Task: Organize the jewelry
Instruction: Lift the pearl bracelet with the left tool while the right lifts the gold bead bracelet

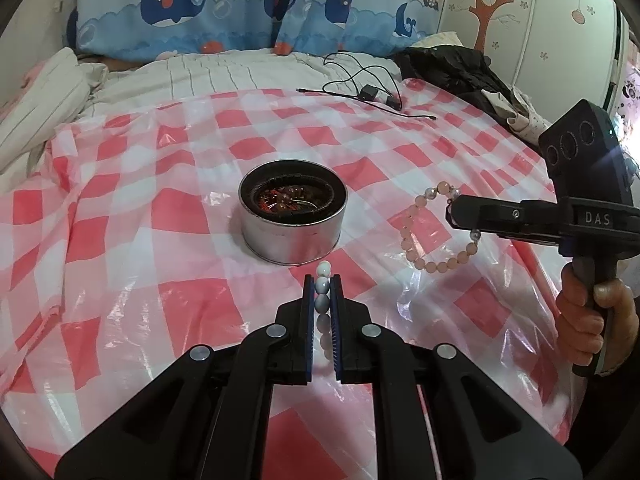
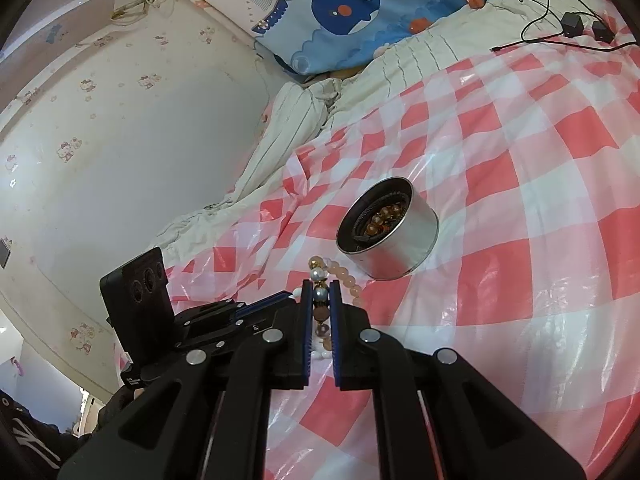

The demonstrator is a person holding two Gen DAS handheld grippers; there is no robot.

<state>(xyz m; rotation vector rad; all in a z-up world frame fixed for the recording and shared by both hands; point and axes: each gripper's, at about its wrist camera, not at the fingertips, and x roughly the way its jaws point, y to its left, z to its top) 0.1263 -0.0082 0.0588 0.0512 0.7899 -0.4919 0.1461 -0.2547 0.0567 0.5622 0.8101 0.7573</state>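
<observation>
A round silver tin (image 1: pixel 292 216) (image 2: pixel 394 236) stands on the red-and-white checked plastic sheet (image 1: pixel 160 264), with brown beads and dark jewelry inside. My left gripper (image 1: pixel 323 280) is shut on a white bead bracelet (image 1: pixel 323 285), just in front of the tin. To the right of the tin my right gripper (image 1: pixel 452 210) (image 2: pixel 321 286) is shut on a pink bead bracelet (image 1: pixel 414 240) (image 2: pixel 346 276), which hangs as a loop above the sheet. A hand (image 1: pixel 588 320) holds the right gripper's handle. The left gripper's body (image 2: pixel 216 316) shows at the left of the right wrist view.
The sheet covers a bed with a striped white quilt (image 1: pixel 200 76) behind it. Whale-print pillows (image 1: pixel 224 12) lie at the head. Black cables with adapters (image 1: pixel 372 92) (image 2: pixel 572 24) lie at the far right of the sheet. Dark clothing (image 1: pixel 452 68) is heaped beside a wardrobe.
</observation>
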